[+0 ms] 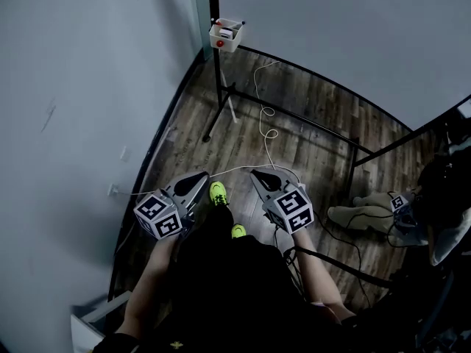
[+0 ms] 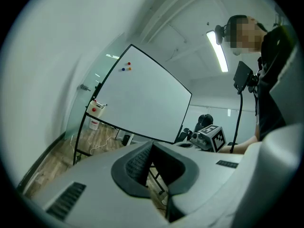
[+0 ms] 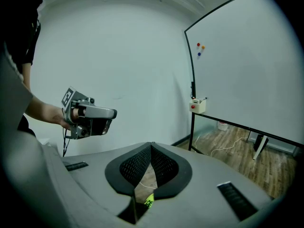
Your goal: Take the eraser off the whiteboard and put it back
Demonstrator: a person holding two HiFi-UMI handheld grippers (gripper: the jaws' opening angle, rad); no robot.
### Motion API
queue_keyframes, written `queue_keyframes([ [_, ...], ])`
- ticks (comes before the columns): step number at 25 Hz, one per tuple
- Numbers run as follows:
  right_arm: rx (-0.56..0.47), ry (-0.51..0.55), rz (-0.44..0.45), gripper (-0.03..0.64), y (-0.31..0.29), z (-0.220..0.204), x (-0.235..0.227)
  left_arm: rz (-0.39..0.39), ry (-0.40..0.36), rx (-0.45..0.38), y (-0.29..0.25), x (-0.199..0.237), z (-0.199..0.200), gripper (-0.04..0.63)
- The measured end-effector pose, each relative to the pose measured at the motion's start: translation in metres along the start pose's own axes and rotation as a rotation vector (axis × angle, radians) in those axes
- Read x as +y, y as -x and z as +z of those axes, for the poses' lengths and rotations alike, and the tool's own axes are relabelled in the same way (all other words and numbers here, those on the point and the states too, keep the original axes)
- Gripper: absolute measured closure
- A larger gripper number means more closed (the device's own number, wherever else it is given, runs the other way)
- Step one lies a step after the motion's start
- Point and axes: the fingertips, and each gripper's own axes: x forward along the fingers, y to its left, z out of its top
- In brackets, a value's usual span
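Our left gripper (image 1: 200, 176) and right gripper (image 1: 257, 173) are closed and empty, well short of the far whiteboard (image 1: 353, 43); the eraser, likely in the white box (image 1: 226, 34) at its left end, should be light, so we'd pinch its stiff sides.

No words, numbers or brand names come through here, only black-and-white square code patterns on the left gripper (image 1: 197, 178) marker cube (image 1: 158, 217) and the right gripper (image 1: 257, 175) marker cube (image 1: 294, 209), and any print on the white box (image 1: 226, 34) is too small to read.
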Motion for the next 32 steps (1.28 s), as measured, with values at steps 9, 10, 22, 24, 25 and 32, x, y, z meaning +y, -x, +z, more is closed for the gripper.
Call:
queue_keyframes([
  [9, -0.019, 0.02, -0.041, 0.6, -0.035, 0.031, -0.042, -0.031, -0.032, -0.004, -0.043, 0.043, 0.031, 0.574],
  [10, -0.02, 0.022, -0.043, 0.6, -0.041, 0.035, -0.046, -0.035, -0.036, -0.005, -0.048, 0.049, 0.035, 0.574],
  [22, 0.005, 0.02, -0.064, 0.6, -0.115, 0.072, -0.091, -0.075, -0.044, 0.002, -0.093, 0.119, 0.081, 0.574],
  [24, 0.009, 0.018, -0.075, 0.6, -0.121, 0.076, -0.095, -0.078, -0.04, 0.003, -0.095, 0.127, 0.086, 0.574],
  [25, 0.011, 0.018, -0.08, 0.6, -0.127, 0.079, -0.1, -0.082, -0.037, 0.005, -0.098, 0.134, 0.088, 0.574],
  [32, 0.03, 0.039, -0.103, 0.598, -0.182, 0.103, -0.128, -0.11, -0.009, 0.011, -0.118, 0.185, 0.108, 0.574],
])
